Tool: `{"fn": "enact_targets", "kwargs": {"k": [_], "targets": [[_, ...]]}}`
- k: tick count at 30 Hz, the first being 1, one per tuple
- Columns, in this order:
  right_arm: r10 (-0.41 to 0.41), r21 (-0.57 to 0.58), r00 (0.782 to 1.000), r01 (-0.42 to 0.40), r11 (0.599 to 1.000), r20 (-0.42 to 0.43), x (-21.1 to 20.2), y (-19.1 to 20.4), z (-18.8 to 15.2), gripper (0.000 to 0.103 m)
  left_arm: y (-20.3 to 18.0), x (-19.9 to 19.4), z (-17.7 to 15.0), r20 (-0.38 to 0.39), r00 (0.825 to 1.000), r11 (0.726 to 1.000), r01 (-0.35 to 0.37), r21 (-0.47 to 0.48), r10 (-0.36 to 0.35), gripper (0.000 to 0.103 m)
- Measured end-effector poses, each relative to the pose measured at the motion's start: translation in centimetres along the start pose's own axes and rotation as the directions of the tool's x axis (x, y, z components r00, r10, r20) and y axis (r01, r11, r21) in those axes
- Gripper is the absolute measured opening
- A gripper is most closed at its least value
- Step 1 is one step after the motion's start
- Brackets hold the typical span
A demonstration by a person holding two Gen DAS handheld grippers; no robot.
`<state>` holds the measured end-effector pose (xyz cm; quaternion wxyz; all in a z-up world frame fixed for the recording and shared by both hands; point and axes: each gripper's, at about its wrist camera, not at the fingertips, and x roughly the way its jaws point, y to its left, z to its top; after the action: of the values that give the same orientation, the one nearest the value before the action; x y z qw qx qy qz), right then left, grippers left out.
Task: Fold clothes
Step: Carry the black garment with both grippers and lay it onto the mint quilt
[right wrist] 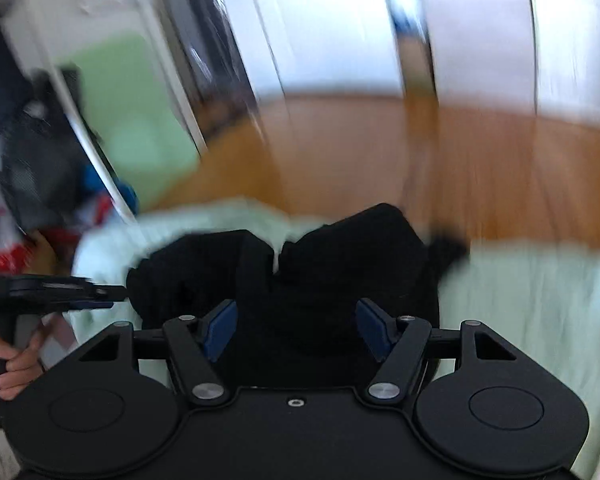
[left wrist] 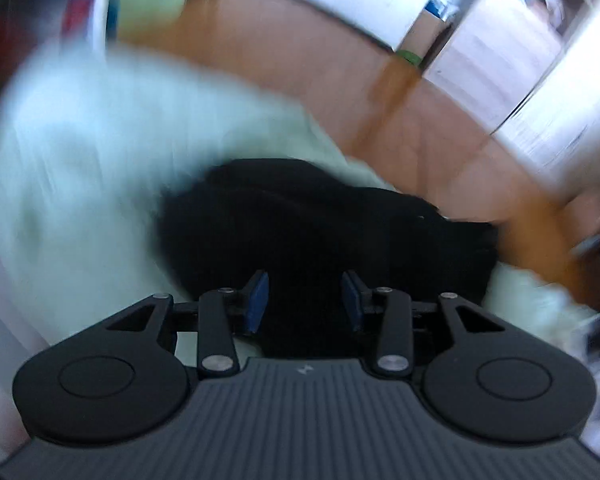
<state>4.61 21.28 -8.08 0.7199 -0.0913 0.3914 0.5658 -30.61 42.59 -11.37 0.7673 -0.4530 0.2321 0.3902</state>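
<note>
A black garment (left wrist: 324,216) lies bunched on a pale green sheet (left wrist: 80,152). My left gripper (left wrist: 305,298) is open, its blue pads apart just above the garment's near edge. In the right wrist view the same black garment (right wrist: 340,264) lies in two humps on the sheet (right wrist: 540,304). My right gripper (right wrist: 296,328) is open over its near side, holding nothing. The left gripper (right wrist: 88,296) also shows at the left edge of the right wrist view, held by a hand (right wrist: 16,364), beside the garment's left end. Both views are motion blurred.
A brown wooden bed frame (left wrist: 300,52) runs behind the sheet. White cupboards (left wrist: 500,52) stand beyond it. A cluttered corner with a dark bag (right wrist: 40,168) and red and blue items sits at the left.
</note>
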Motion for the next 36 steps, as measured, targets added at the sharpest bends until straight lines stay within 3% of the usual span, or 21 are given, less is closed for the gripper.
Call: {"fn": "enact_targets", "kwargs": {"k": [3,5,9,14,16,19,22,24,26,27,29,31,33,35,36], "targets": [[0.012,0.115,0.997,-0.003,0.993,-0.075,1.7,-3.2,-2.0,0.071,1.1,1.3,-1.9,0.004,1.0,0.999,0.021,-0.04,-0.021,0.039],[-0.007,0.145,0.995,0.022,0.989,-0.101,1.9,-4.0,-2.4,0.071,0.4,1.8,-2.5,0.025,1.0,1.0,0.014,0.0,-0.014,0.039],[-0.042,0.116,0.992,0.056,0.992,-0.122,2.0,-3.9,-3.0,0.071,-2.5,2.4,-3.2,0.073,0.997,0.995,0.031,0.091,-0.038,0.048],[0.024,0.194,0.986,0.008,0.981,-0.162,3.7,-4.9,-4.2,0.071,-5.1,2.3,-4.3,0.08,0.994,0.983,0.056,0.174,-0.07,0.048],[0.012,0.16,0.984,0.016,0.987,-0.176,3.8,-4.5,-4.5,0.071,-5.8,2.5,-4.9,0.075,0.994,0.976,0.056,0.21,-0.074,0.048],[-0.021,0.083,0.988,0.034,0.996,-0.154,4.0,-4.0,-4.6,0.08,-6.3,3.7,-5.0,0.035,0.995,0.979,0.089,0.184,-0.097,0.048],[0.05,0.149,0.983,-0.023,0.989,-0.178,5.9,-6.2,-4.7,0.082,-5.6,4.4,-5.5,0.008,0.993,0.989,0.116,0.088,-0.118,0.048],[0.195,0.367,0.953,-0.1,0.925,-0.231,7.8,-10.0,-4.8,0.081,-4.8,5.0,-5.6,0.005,0.995,0.994,0.102,0.026,-0.102,0.048],[0.293,0.534,0.937,-0.152,0.832,-0.189,8.2,-13.3,-4.8,0.079,-4.0,5.4,-5.5,0.011,0.996,0.996,0.09,-0.024,-0.09,0.048],[0.313,0.568,0.935,-0.168,0.805,-0.168,8.2,-14.4,-4.6,0.079,-3.7,5.4,-5.2,0.025,0.996,0.996,0.088,-0.035,-0.087,0.048],[0.263,0.52,0.946,-0.132,0.844,-0.188,8.3,-15.0,-3.6,0.079,-3.2,5.4,-4.6,0.041,0.995,0.994,0.097,-0.057,-0.095,0.05],[0.22,0.523,0.952,-0.08,0.849,-0.212,9.3,-15.7,-3.5,0.081,-3.1,5.8,-4.1,0.04,0.991,0.989,0.127,-0.079,-0.124,0.056],[0.228,0.589,0.948,-0.055,0.806,-0.224,11.1,-16.7,-4.5,0.083,-3.0,7.1,-3.7,0.028,0.992,0.986,0.127,-0.104,-0.125,0.06],[0.292,0.688,0.919,-0.032,0.725,-0.264,13.9,-17.5,-6.3,0.084,-2.7,8.7,-3.4,-0.027,0.997,0.98,0.068,-0.185,-0.074,0.072],[0.318,0.711,0.909,-0.035,0.702,-0.269,14.9,-17.6,-7.1,0.081,-2.5,9.5,-3.3,-0.06,0.997,0.973,0.032,-0.229,-0.047,0.073]]}}
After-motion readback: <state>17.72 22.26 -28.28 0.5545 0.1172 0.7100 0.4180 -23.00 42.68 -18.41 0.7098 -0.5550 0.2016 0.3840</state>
